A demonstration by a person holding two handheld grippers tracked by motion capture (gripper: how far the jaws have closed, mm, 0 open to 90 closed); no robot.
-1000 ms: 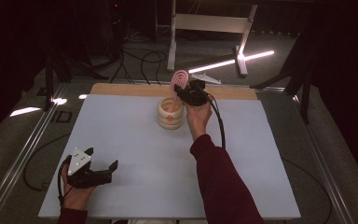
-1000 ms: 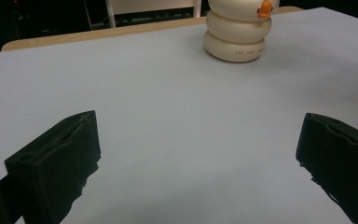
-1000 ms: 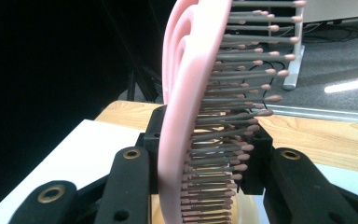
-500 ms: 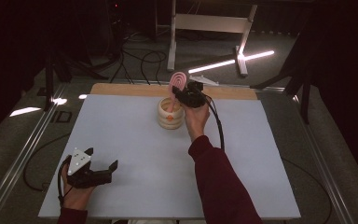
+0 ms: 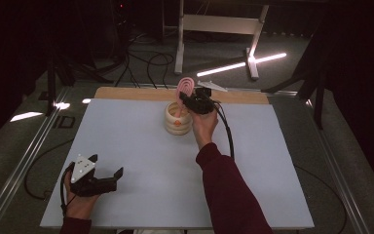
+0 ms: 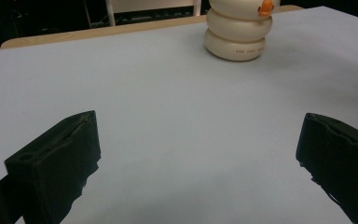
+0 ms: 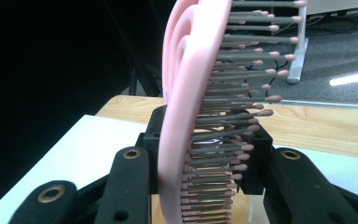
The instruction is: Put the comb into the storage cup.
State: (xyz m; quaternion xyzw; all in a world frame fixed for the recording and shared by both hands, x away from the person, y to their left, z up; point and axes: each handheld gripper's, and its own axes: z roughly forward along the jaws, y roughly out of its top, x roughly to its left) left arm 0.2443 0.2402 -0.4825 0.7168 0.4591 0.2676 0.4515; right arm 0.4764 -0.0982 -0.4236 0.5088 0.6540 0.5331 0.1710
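A cream holder [image 5: 177, 119] shaped like stacked rings, with an orange beak, stands at the far middle of the table; it also shows in the left gripper view [image 6: 237, 28]. A pink hairbrush [image 5: 183, 88] stands upright with its lower end in the holder. My right gripper [image 5: 185, 100] is shut on the brush just above the holder's rim. In the right gripper view the brush [image 7: 186, 102] rises between the jaws, bristles pointing right. My left gripper [image 5: 108, 178] rests near the table's front left corner, open, nothing between its jaws [image 6: 191, 154].
The pale mat [image 5: 141, 165] covers the table, with a wooden strip [image 5: 126, 93] at the far edge. Cables and a white stand [image 5: 214, 24] lie on the dark floor beyond. A metal rail [image 5: 24, 156] runs along the left side.
The right hand and the brush have shifted very slightly. The left gripper has not moved.
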